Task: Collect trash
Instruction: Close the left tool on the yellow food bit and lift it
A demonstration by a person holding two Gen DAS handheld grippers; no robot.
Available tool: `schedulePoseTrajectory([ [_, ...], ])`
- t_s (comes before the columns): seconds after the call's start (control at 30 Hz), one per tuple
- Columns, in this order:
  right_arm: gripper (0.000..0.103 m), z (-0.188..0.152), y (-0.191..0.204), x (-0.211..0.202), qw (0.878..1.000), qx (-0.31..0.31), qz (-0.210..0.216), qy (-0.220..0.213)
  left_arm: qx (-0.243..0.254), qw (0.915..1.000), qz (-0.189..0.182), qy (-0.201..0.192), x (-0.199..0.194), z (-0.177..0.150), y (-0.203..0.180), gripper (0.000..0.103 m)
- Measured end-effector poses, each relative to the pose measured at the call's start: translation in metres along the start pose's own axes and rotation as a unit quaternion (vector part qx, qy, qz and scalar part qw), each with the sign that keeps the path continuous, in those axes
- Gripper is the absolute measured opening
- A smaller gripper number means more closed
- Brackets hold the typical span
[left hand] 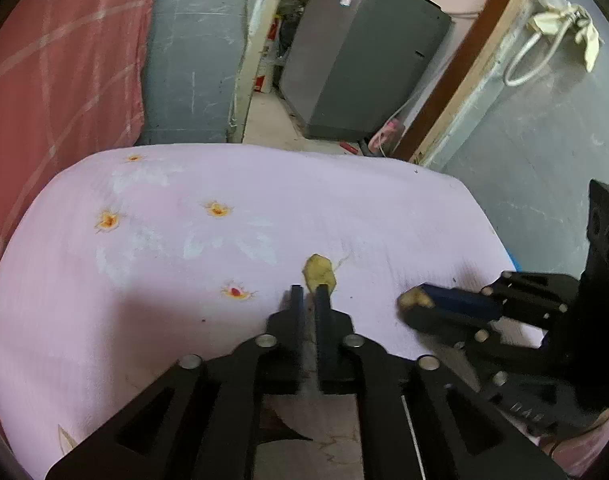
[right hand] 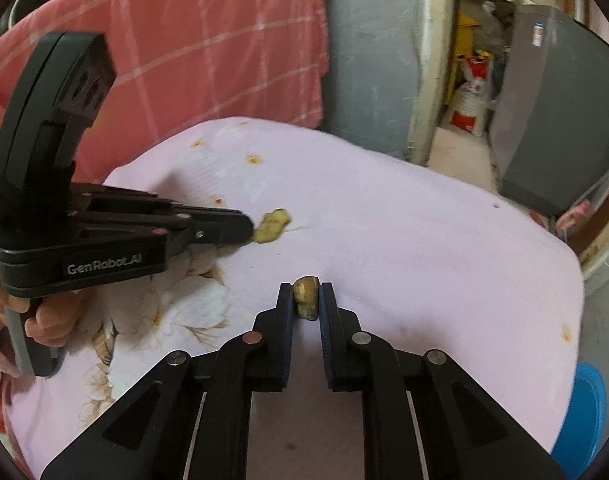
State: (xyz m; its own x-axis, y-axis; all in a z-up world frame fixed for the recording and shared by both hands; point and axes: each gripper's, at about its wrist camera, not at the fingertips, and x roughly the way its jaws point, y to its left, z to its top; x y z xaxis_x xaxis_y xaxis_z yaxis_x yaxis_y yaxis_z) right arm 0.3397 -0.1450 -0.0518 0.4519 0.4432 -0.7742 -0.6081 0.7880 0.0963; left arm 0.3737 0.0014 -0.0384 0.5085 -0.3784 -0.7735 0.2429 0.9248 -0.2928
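Two yellowish-brown food scraps are on a pink flowered sheet (left hand: 184, 320). My left gripper (left hand: 309, 290) has its jaws nearly together and pinches the near edge of the flat yellow scrap (left hand: 318, 270). The rest of that scrap sticks out past the tips. In the right wrist view the same left gripper (right hand: 250, 226) comes in from the left with that yellow scrap (right hand: 273, 224) at its tip. My right gripper (right hand: 306, 288) is shut on the small brown scrap (right hand: 306, 298), both pads against its sides. In the left wrist view the right gripper (left hand: 412, 304) shows at the right with the brown scrap (left hand: 414, 300) at its tip.
A red checked cloth (right hand: 208, 52) hangs behind the sheet on the left. A grey appliance (left hand: 360, 60) stands by a doorway at the back. A blue bin (right hand: 584, 412) sits below the sheet's right edge. A person's hand (right hand: 48, 320) holds the left gripper's handle.
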Motion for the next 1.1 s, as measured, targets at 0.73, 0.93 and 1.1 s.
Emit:
schedulePoseTrajectory([
  [0.73, 0.010, -0.030, -0.020, -0.039, 0.996, 0.065, -0.001, -0.058, 0.048, 0.9950, 0.087, 0.007, 0.017, -0.009, -0.034, 0.005],
  [0.93, 0.010, -0.046, -0.024, -0.065, 0.988, 0.088, -0.016, -0.124, 0.053, 0.9955, 0.059, -0.053, -0.008, -0.024, -0.056, 0.005],
  [1.1, 0.010, -0.059, -0.027, -0.093, 0.978, 0.097, -0.033, -0.183, 0.056, 0.9912, 0.031, -0.116, -0.034, -0.037, -0.073, 0.005],
])
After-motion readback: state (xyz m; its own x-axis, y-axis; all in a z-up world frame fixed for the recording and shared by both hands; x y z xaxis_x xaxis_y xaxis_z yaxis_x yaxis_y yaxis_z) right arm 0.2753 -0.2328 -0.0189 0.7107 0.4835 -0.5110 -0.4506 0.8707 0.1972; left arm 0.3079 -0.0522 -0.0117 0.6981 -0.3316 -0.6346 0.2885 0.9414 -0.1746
